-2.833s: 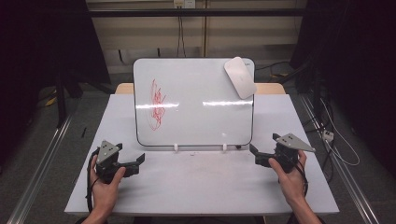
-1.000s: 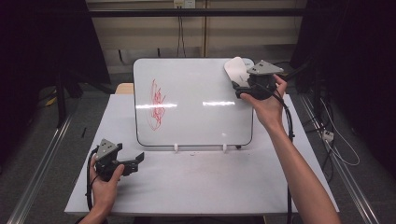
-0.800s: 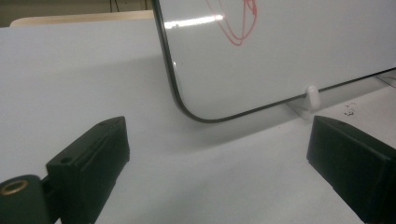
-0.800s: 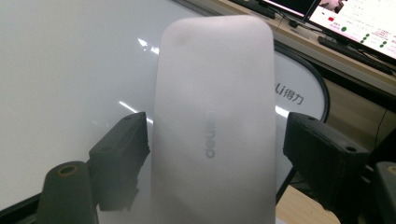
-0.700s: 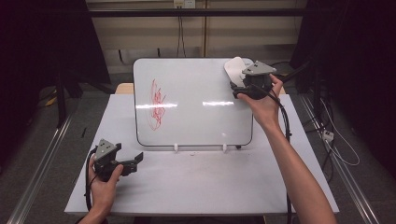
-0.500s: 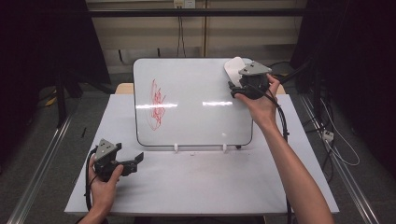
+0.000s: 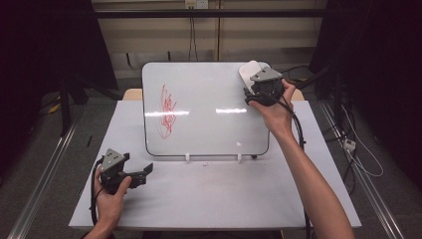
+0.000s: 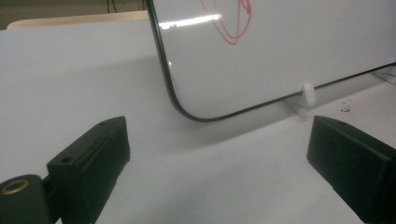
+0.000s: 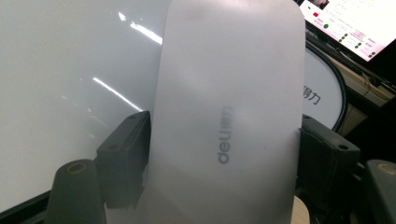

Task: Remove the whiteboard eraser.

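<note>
1. Your right hand-held gripper (image 7: 255,93) sits at the top right corner of the whiteboard (image 7: 209,124), where the white eraser (image 7: 249,73) rests against the board face.
2. In the right gripper view the eraser (image 9: 224,116) stands lengthwise between the two black jaws, one on each long side, and both jaws touch its edges. The jaws have just been closing on it, so you now have the eraser gripped.
3. The grey "deli" lettering on the eraser's back faces the camera of that gripper, so the grip is across its width, at the lower half.
4. Your left hand-held gripper (image 7: 142,174) rests low on the bench (image 7: 209,199), near the front left corner, well apart from the eraser. In the left gripper view its jaws stand wide with only bare bench surface between them.
5. The whiteboard leans upright on small white feet (image 8: 307,93), and its rounded lower left corner lies just ahead of your left gripper.
6. The red scribble (image 7: 166,110) is on the left part of the board, well apart from the eraser.
</note>
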Motion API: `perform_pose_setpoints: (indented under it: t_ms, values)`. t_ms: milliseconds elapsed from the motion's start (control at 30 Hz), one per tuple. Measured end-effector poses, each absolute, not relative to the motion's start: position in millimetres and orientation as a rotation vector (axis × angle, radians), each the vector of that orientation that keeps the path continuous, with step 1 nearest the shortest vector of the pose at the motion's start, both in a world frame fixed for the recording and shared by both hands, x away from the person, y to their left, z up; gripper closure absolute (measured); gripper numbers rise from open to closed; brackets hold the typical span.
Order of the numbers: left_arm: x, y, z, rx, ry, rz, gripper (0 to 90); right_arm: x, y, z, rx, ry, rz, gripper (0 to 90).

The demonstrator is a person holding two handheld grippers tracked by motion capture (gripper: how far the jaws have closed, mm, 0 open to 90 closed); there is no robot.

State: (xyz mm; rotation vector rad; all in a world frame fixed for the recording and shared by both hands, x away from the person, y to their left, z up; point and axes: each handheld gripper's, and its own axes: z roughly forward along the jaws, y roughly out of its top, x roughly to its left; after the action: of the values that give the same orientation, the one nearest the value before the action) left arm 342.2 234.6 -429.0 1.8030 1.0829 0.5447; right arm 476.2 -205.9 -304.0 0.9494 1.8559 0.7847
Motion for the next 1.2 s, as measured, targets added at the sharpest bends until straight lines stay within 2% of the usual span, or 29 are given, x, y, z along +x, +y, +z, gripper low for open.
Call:
perform_pose_setpoints:
  t_ms: [1200]
  values:
    - [338.6, 240.7, -426.3, 1.79, 1.091, 0.565, 6.3, 472.5, -215.0, -299.1, 1.031, 1.852, 0.908, 31.6]
